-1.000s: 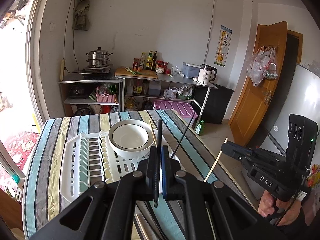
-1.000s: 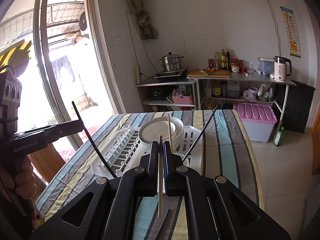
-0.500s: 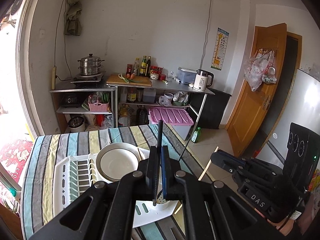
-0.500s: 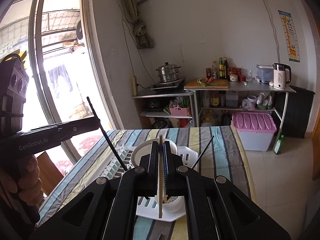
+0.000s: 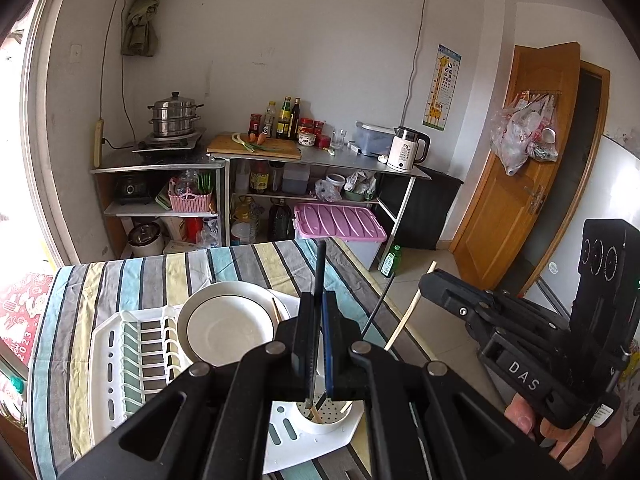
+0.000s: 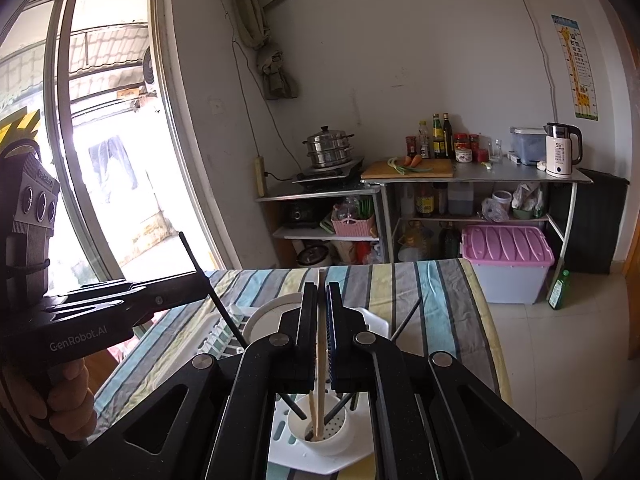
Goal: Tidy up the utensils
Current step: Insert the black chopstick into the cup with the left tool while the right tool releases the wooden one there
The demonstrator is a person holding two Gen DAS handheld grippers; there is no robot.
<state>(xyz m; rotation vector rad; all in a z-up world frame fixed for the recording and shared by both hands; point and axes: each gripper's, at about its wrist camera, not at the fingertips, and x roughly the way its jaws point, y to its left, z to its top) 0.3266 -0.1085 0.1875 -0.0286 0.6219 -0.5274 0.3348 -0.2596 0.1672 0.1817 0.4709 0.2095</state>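
The left gripper [image 5: 318,320] pinches 1 black chopstick [image 5: 319,268] upright between its nearly closed jaws, its lower tip reaching into the round perforated utensil cup [image 5: 332,420] at the corner of the white dish rack [image 5: 108,360]. The right gripper [image 6: 320,320] clamps 1 wooden chopstick [image 6: 319,364], whose lower end stands inside the same cup. A white bowl [image 5: 230,326] rests on the rack, which sits on the striped tablecloth [image 5: 120,272].
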